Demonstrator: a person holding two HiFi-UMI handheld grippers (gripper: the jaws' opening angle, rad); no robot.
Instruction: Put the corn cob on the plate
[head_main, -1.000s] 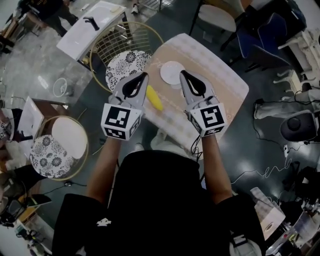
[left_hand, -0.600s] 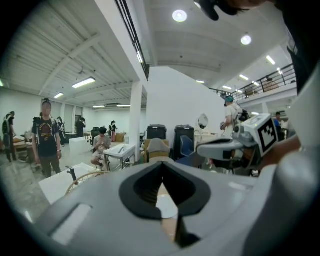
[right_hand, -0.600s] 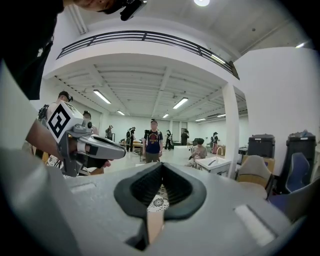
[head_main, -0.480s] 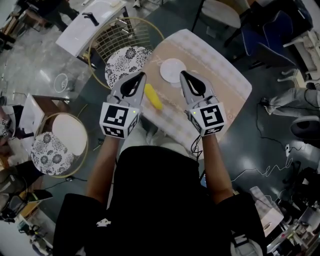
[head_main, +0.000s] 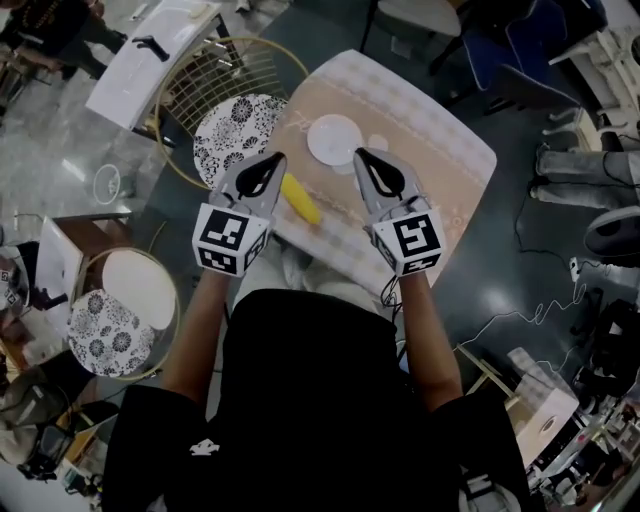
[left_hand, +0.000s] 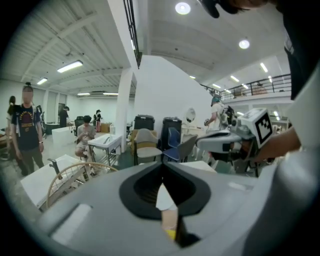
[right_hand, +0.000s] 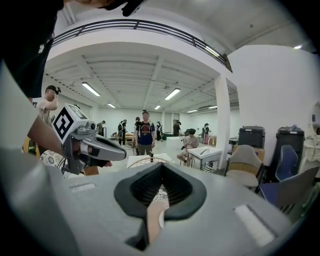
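A yellow corn cob (head_main: 299, 199) lies on the light wooden table (head_main: 440, 150), near its left edge. A round white plate (head_main: 333, 139) sits a little beyond the cob, toward the table's middle. My left gripper (head_main: 277, 158) is shut and empty, hovering just left of the cob. My right gripper (head_main: 360, 157) is also shut and empty, its tip beside the plate's near right edge. In the left gripper view my left gripper (left_hand: 162, 165) has its jaws together, and a sliver of the corn cob (left_hand: 171, 233) shows below them. The right gripper view shows my right gripper (right_hand: 162, 166) closed.
A gold wire chair with a patterned round cushion (head_main: 235, 135) stands left of the table. A second patterned seat (head_main: 110, 330) is at lower left. A white desk (head_main: 160, 55) is at upper left. Cables (head_main: 520, 320) trail on the dark floor at right. People stand in the background (right_hand: 145, 131).
Both grippers have sunk toward the table, still shut. The view has shifted, so table, plate and cob sit slightly higher and further left in the head view.
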